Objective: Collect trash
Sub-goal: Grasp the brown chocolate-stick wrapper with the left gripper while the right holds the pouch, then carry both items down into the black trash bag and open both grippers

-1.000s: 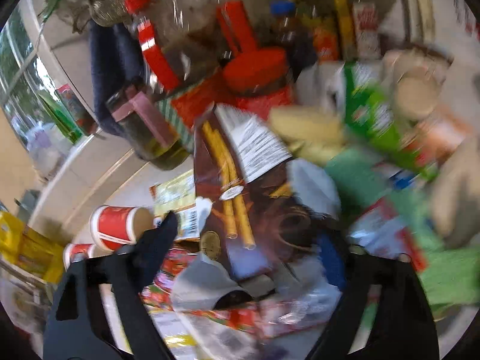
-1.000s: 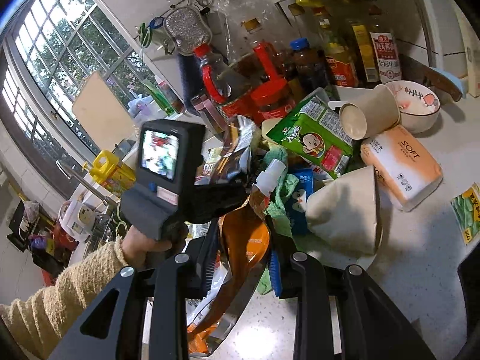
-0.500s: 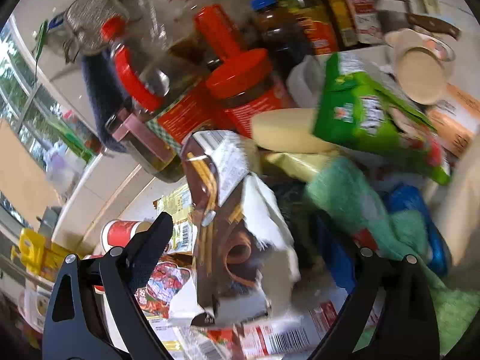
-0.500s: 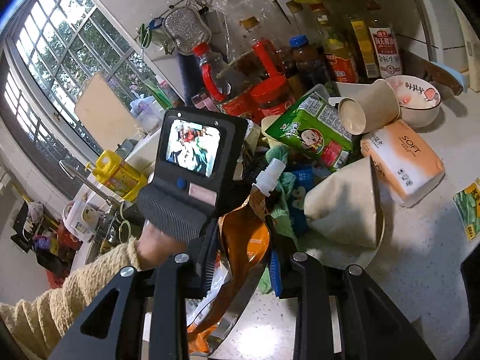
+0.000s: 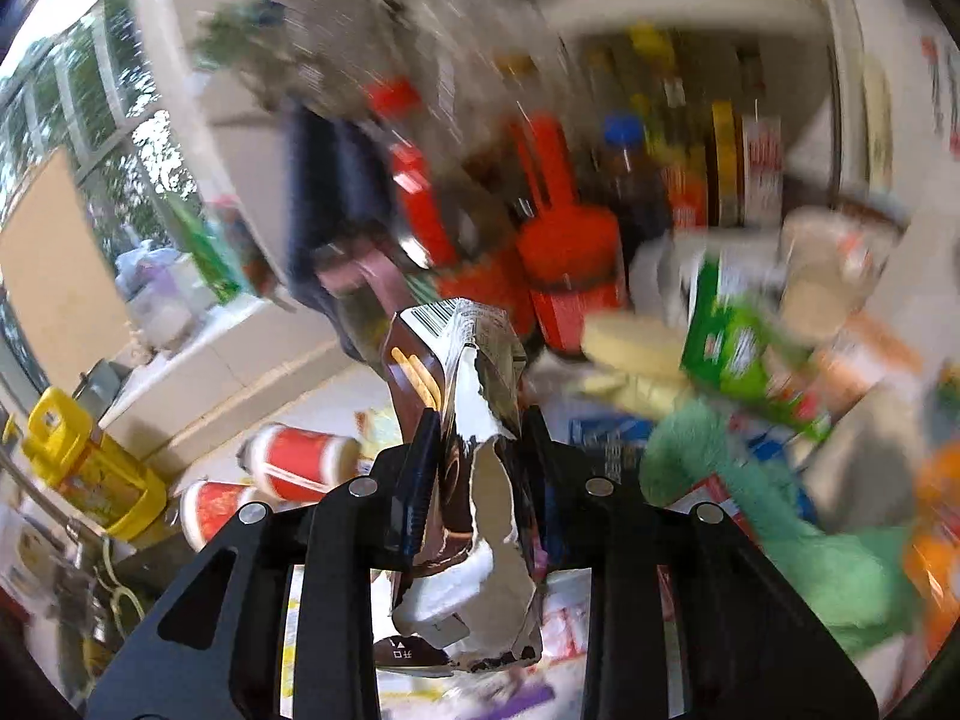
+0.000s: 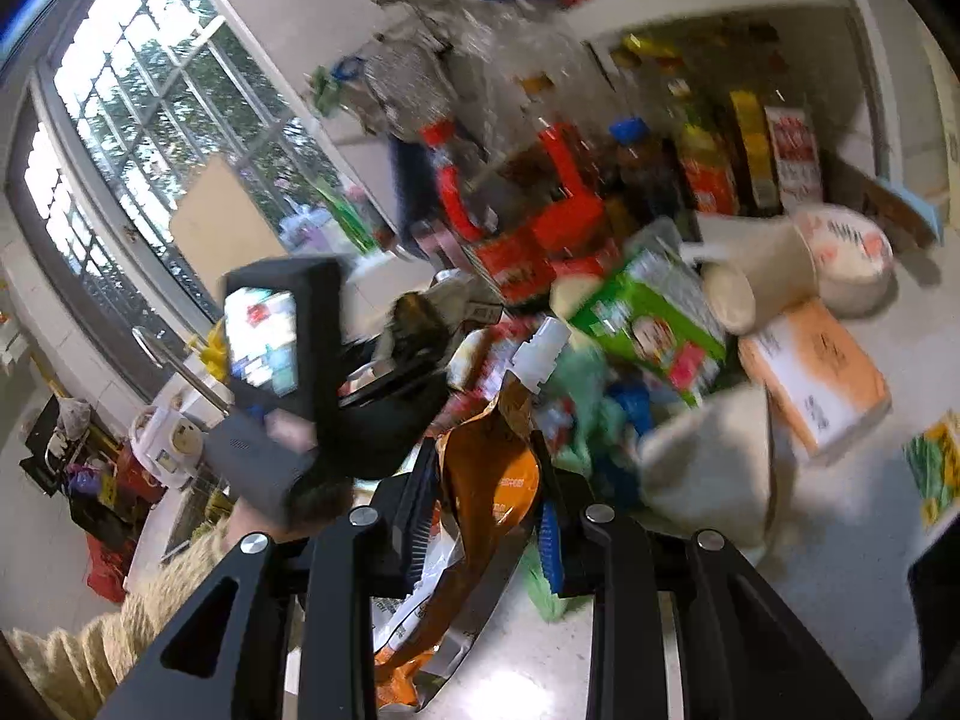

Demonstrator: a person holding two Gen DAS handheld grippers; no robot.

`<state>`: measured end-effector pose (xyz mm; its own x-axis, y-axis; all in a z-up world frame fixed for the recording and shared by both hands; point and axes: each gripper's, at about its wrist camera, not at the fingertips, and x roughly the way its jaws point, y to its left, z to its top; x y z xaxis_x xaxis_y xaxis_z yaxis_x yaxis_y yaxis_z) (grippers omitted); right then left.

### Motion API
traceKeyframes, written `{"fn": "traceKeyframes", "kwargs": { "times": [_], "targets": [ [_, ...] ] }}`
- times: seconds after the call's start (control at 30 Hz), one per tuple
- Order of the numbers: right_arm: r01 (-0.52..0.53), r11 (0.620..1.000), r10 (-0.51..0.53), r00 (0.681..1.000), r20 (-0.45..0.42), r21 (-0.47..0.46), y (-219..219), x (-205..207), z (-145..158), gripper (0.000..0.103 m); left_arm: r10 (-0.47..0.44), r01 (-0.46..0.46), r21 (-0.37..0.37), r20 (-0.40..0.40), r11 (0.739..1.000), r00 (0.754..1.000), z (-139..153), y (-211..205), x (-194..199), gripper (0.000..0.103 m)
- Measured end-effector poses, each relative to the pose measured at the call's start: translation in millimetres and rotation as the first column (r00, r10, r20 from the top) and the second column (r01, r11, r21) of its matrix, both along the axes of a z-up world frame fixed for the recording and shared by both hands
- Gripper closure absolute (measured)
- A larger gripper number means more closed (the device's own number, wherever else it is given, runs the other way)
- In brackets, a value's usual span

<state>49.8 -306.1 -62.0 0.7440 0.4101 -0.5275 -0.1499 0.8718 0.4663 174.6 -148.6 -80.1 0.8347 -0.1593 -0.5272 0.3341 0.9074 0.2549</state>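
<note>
My left gripper (image 5: 480,438) is shut on a torn brown snack wrapper (image 5: 474,432) with a silver lining and a barcode, held upright above the counter. My right gripper (image 6: 486,480) is shut on a crumpled orange snack bag (image 6: 486,492) with a white spout at its top. In the right wrist view the left gripper's body (image 6: 282,360) and the hand in a beige sleeve are at the left, with the brown wrapper (image 6: 420,312) sticking up from it. Both views are motion-blurred.
The counter (image 6: 840,540) carries a green snack pack (image 6: 654,324), a green cloth (image 5: 768,516), paper cups (image 6: 756,276), an orange tissue pack (image 6: 816,378), red cups (image 5: 300,462), a bowl and red-capped jars and bottles (image 5: 564,240) at the back. A window is at left.
My left gripper has shut on the brown wrapper and lifted it off the pile. My right gripper still holds the orange bag and has moved a little.
</note>
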Motion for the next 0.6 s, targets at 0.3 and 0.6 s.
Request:
{"fn": "traceKeyframes", "kwargs": {
  "times": [0.3, 0.6],
  "targets": [
    [-0.030, 0.999, 0.033, 0.981, 0.192, -0.018, 21.7, -2.9, 90.2, 0.074, -0.048, 0.069, -0.246, 0.090, 0.967, 0.995, 110.7, 103.7, -63.6, 0.075],
    [-0.077, 0.996, 0.089, 0.933, 0.349, -0.049, 46.5, -42.0, 160.2, 0.074, -0.106, 0.162, -0.270, 0.212, 0.949, 0.971, 161.2, 164.0, -142.2, 0.074]
  ]
}}
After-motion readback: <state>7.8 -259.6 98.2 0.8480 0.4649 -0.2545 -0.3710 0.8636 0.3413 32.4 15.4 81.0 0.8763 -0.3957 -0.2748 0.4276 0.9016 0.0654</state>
